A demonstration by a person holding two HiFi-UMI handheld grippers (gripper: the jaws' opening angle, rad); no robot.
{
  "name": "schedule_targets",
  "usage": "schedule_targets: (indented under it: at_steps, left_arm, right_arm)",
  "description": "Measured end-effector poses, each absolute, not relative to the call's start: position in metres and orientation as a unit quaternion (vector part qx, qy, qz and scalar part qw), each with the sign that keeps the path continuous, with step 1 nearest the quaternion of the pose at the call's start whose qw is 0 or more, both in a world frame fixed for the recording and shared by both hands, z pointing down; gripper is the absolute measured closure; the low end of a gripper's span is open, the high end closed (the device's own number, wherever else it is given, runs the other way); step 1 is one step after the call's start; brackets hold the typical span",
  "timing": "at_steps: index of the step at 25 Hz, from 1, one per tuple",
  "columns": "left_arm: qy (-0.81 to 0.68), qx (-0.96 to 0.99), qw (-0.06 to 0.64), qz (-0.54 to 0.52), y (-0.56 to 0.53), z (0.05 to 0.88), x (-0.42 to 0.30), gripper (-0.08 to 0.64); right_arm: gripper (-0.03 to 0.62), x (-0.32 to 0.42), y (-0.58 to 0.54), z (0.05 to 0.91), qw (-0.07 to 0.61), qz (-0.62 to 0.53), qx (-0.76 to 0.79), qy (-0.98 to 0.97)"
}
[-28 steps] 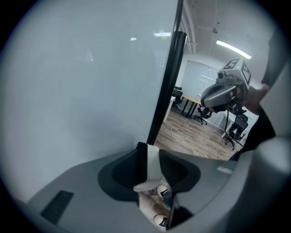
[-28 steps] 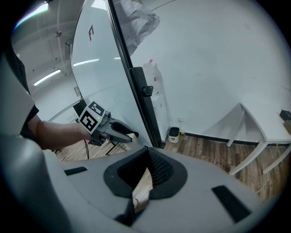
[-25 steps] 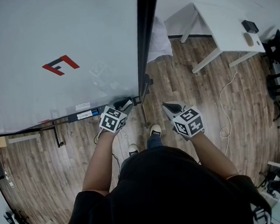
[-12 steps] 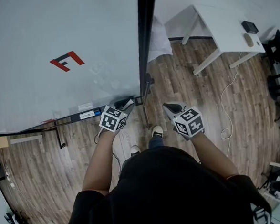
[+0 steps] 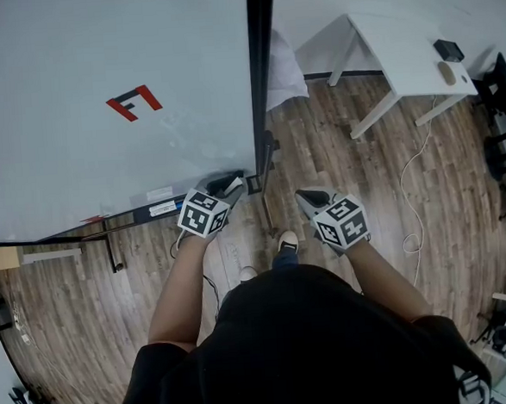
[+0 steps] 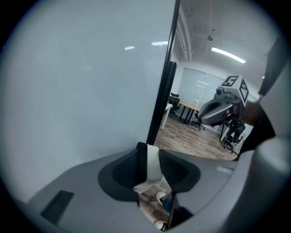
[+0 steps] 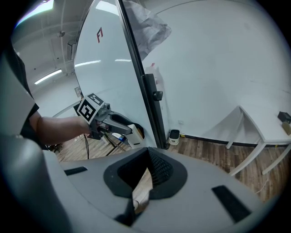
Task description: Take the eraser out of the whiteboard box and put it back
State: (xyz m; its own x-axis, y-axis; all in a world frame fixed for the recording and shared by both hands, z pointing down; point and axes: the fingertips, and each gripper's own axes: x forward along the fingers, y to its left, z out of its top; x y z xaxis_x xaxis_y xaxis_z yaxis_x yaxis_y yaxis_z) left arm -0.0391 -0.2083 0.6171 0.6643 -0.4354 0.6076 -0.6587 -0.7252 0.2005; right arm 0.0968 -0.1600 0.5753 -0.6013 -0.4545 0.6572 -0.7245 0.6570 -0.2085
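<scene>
whiteboard (image 5: 78, 174) | left hand-held gripper (image 5: 228, 186) clamps eraser (image 6: 153, 164) | right hand-held gripper (image 5: 310, 198) closed

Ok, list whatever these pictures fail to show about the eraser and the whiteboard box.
The whiteboard box: not clearly made out in any view. In the head view the left gripper covers the lower corner of the whiteboard.
The eraser: the left gripper view shows only one end between the jaws, and the gripper's body hides the rest.
The label under the whiteboard: its print is too small to read in the head view.
</scene>
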Motion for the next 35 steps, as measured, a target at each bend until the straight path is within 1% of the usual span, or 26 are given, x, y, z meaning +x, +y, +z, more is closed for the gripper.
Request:
schedule_targets:
  at_steps: [13,35]
  left_arm:
    - [-0.319,0.903,0.163,0.236,-0.197,0.571,-0.050,0.407]
    - [-0.349,0.902,0.135,0.213,-0.157,0.542,-0.101,0.407]
  right_arm:
    - [0.598,0.088,-0.143,0.565,0.279,0.227,0.348,-0.866]
    - [0.598,0.069,-0.120,0.548,0.267,0.212,0.352,-0.871]
